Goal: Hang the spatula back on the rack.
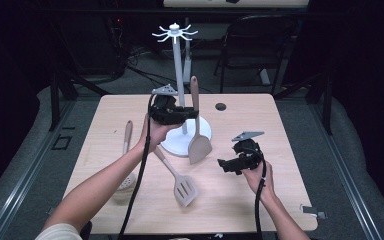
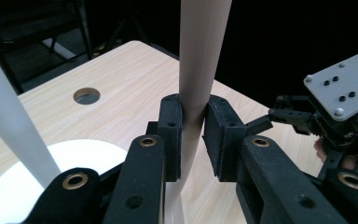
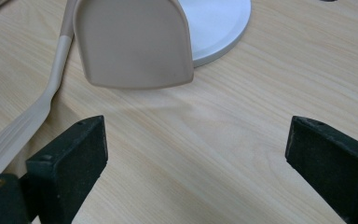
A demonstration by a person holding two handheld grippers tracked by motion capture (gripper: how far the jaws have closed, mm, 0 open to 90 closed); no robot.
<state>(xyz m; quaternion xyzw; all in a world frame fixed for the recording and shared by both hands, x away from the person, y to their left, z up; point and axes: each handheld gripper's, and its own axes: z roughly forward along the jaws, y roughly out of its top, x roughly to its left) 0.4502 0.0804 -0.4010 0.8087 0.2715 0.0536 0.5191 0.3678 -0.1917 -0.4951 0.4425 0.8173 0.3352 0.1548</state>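
We've got the left gripper clamped on the handle of the solid spatula, holding it upright right beside the white rack. Our guess is it's headed for one of the hooks up top, hence the vertical grip. The blade hangs low over the rack's round base (touching it or not, we can't tell). The spatula is matte beige, with a smooth flat blade and a long tapered handle. The right gripper hovers near it over the table, jaws spread wide, holding nothing.

Matt beige spatula, pale wood-grain table
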